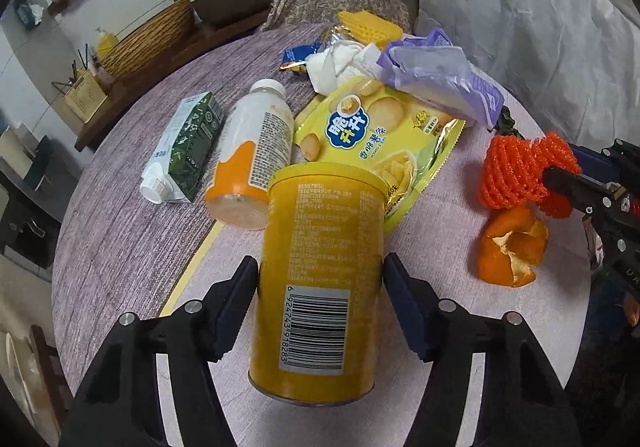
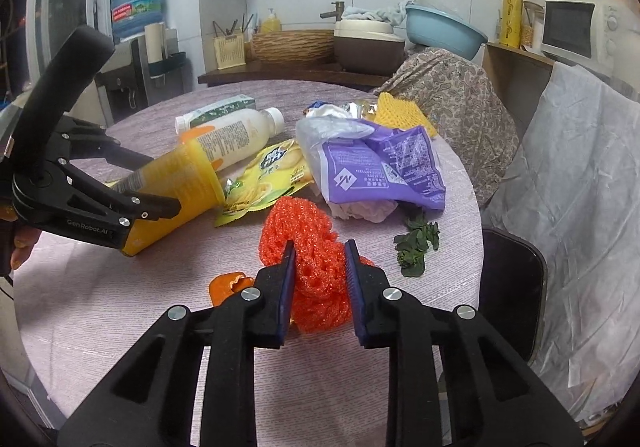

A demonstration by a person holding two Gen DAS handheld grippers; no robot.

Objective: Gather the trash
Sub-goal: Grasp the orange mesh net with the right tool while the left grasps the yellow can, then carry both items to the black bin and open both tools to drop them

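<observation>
The left gripper was clamped on the yellow canister, whose long axis pointed forward along the fingers, above the table. The right gripper pinched the orange mesh (peel just beside).

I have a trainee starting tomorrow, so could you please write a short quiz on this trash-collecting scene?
1. True or false: the left claw grips the yellow can.
2. The right claw pinches: A) orange peel B) orange mesh C) purple bag
3. Fill in: beside the white bottle lies a green ____.

Key: 1 true; 2 B; 3 carton.
</observation>
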